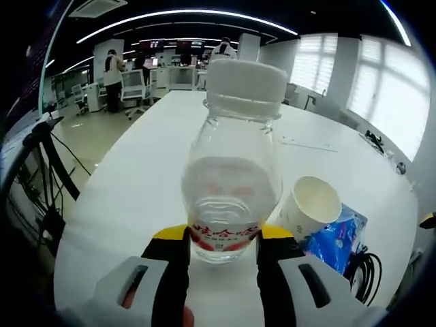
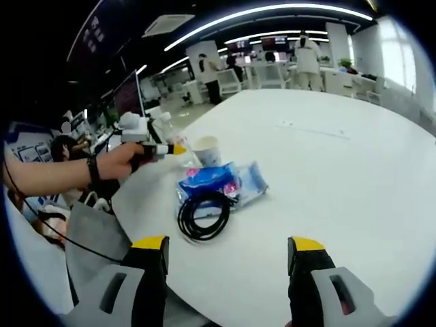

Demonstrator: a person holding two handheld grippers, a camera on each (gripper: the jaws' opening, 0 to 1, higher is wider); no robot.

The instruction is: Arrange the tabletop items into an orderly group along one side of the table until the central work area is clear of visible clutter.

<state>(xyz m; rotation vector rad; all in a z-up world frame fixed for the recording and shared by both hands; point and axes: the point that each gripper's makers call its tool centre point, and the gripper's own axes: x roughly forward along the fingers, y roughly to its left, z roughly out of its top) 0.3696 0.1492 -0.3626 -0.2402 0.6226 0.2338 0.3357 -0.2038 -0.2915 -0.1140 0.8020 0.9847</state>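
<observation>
A: Status on your left claw?
B: Clamped on the bottle. Clear plastic, white cap, red label low down, standing upright on the white surface between your two jaws. A paper cup sits just right of it, tilted, touching a blue packet. Black cable is beside the packet, near the edge.
A: And your right claw?
B: Jaws wide apart, holding nothing, hovering over the surface's near edge. Ahead of it lies the coiled black cable, overlapping the blue packet. The cup stands behind the packet. Your left hand is at that corner with its claw.
A: Centre of the surface?
B: Only one flat sheet far out; everything else is bunched at that corner.
</observation>
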